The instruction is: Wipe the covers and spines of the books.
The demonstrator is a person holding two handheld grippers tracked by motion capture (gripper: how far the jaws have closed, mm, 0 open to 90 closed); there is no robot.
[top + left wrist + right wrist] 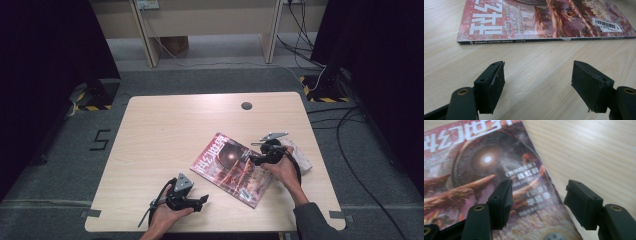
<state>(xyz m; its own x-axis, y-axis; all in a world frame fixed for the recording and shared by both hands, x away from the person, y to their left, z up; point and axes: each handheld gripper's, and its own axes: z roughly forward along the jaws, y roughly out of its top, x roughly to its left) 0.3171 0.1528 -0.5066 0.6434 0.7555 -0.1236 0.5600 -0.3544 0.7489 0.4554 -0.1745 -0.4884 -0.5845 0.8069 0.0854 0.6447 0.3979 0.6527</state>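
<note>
In the high view, a magazine is seen lying flat on the wooden table, right of centre, its long axis running from far left to near right. The right gripper is held over its far right edge and is clearly the nearer; the left gripper is kept near the front edge, apart from it.

In the left gripper view, wide-open empty jaws are shown above bare wood, with the spine, lettered "SCIENCE FICTION WORLD", lying crosswise beyond them.

In the right gripper view, parted jaws are seen straddling the cover's edge, nothing being gripped.
</note>
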